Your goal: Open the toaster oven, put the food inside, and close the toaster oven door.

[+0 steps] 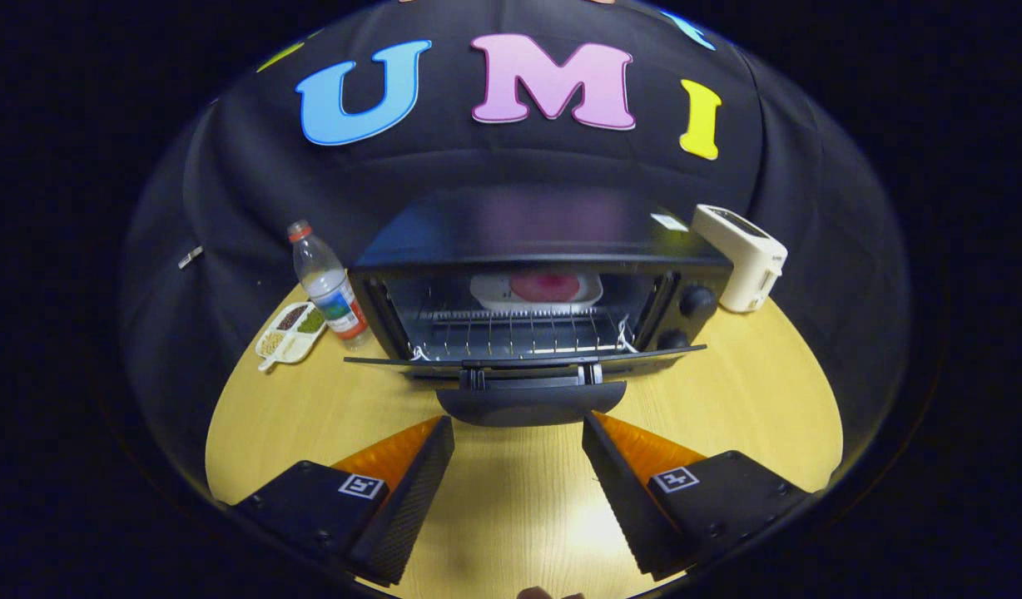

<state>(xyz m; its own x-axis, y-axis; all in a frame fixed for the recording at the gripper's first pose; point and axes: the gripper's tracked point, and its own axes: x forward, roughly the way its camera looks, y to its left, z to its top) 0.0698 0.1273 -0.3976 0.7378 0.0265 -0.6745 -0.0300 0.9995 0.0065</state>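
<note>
A black toaster oven [544, 249] stands on the wooden table beyond my fingers, its door [523, 361] folded down flat toward me. The door's handle [530, 403] juts out just ahead of my fingertips. Deep inside, on the wire rack [515, 331], rests a white plate with pink food [545, 286]. My gripper [518, 428] is open and holds nothing; its two fingers sit a little short of the handle, one to each side of it.
Left of the oven stands a clear water bottle [329, 289] with a red cap, beside a small divided dish of beans [290, 333]. A white toaster [741, 257] sits at the oven's right rear corner. Bare tabletop [744, 399] lies right of the door.
</note>
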